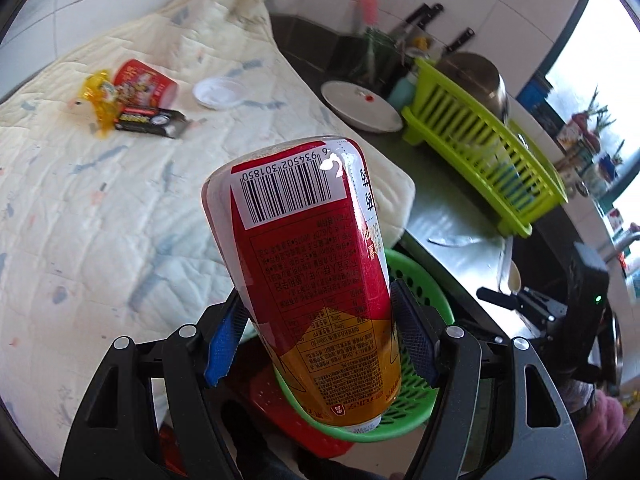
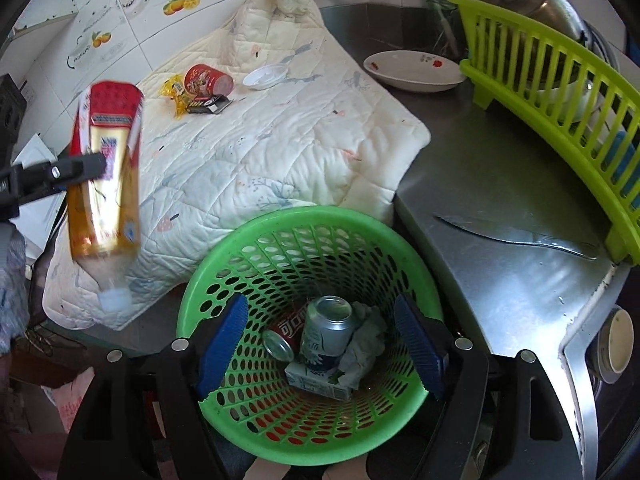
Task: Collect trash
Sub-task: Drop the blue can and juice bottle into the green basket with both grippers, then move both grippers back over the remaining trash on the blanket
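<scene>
Holding the bottle (image 1: 304,264) upside down by its middle, the left gripper (image 1: 320,336) squeezes it beside the basket (image 2: 224,256). It looks empty, light and slippery. The right gripper (image 2: 320,344) hangs open over the basket, holding nothing.

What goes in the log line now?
left claw: holds bottle | right claw: open, empty | basket: cans inside
</scene>
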Demonstrator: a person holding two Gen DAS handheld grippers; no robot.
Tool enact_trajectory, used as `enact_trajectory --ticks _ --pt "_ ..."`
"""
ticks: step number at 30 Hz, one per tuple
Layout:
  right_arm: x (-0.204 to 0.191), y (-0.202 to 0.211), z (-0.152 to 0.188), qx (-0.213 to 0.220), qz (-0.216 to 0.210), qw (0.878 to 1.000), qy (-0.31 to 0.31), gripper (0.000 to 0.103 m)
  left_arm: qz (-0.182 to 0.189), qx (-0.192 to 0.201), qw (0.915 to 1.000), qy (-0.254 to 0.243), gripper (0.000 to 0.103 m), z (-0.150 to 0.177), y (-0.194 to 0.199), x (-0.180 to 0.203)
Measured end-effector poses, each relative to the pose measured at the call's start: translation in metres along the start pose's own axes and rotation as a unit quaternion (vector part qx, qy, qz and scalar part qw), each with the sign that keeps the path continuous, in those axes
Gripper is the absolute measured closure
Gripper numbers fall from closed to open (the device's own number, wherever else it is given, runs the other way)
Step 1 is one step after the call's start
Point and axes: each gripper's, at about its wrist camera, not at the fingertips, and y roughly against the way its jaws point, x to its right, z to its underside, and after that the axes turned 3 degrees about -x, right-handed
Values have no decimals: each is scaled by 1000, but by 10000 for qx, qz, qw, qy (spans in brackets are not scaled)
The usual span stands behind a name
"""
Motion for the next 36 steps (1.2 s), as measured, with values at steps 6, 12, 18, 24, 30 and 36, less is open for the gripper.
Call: enact_trajectory --ticks 6,12,18,24,30,36 --pt "11 18 6 195 81 9996 -175 29 142 -379 9990 -177 34 13 -32 27" --pt "22 30 14 295 150 9989 -330 29 247 -732 9952 -594 33 23 -61 62" --pt "32 41 24 362 210 9981 -444 29 378 -1111 9886 -942 32 33 -86 88" --pt "39 47 32 391 249 9973 -568 29 416 -1233 9861 -1033 22 41 -97 97" --pt "35 47 30 400 214 9977 -510 29 323 -1119 9892 -893 22 34 -88 87" --pt "25 39 19 378 130 9985 -368 29 154 -893 9933 -722 22 26 -72 65"
